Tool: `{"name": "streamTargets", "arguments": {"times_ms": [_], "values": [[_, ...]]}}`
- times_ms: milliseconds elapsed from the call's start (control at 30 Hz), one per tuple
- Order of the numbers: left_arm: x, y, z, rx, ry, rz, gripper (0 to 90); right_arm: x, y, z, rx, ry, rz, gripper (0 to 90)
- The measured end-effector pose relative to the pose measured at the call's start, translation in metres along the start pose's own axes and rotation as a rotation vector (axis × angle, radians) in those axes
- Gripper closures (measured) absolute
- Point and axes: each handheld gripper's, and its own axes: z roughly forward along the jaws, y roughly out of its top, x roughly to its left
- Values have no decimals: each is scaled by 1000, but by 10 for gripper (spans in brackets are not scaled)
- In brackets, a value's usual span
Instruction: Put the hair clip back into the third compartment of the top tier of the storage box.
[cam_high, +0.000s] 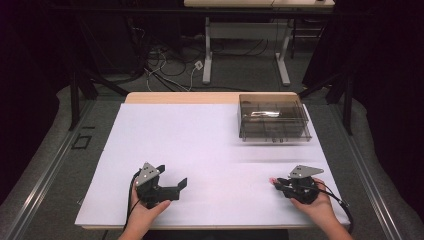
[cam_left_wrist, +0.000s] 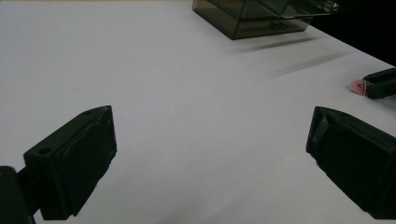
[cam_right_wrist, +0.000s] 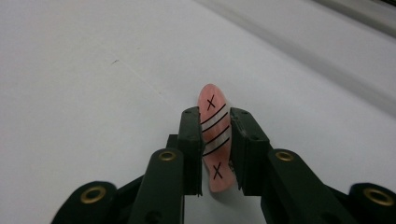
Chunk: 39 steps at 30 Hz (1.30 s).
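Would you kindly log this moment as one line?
right gripper: shut on pink oval piece | left gripper: open, nothing between jaws | smoky clear box: far right on table

My right gripper (cam_right_wrist: 216, 154) covers both long sides of the pink oval piece (cam_right_wrist: 214, 140), and its near end drops behind the jaws. In the high view that piece (cam_high: 272, 181) is too small to read any marks. The smoky drawer box (cam_left_wrist: 254, 16) is cut off at the top edge in the left gripper view; contents unclear. My left gripper (cam_left_wrist: 210, 154) jaws run off the bottom edge.
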Motion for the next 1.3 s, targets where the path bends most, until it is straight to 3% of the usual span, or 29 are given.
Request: {"name": "streamTargets", "arguments": {"times_ms": [233, 833, 1300], "values": [[0, 0, 1, 4, 1, 7, 18, 0, 1, -1, -13, 25, 7, 842], [0, 0, 1, 3, -1, 7, 17, 1, 2, -2, -13, 36, 13, 851], [0, 0, 1, 3, 1, 9, 18, 0, 3, -7, -48, 31, 23, 852]]}}
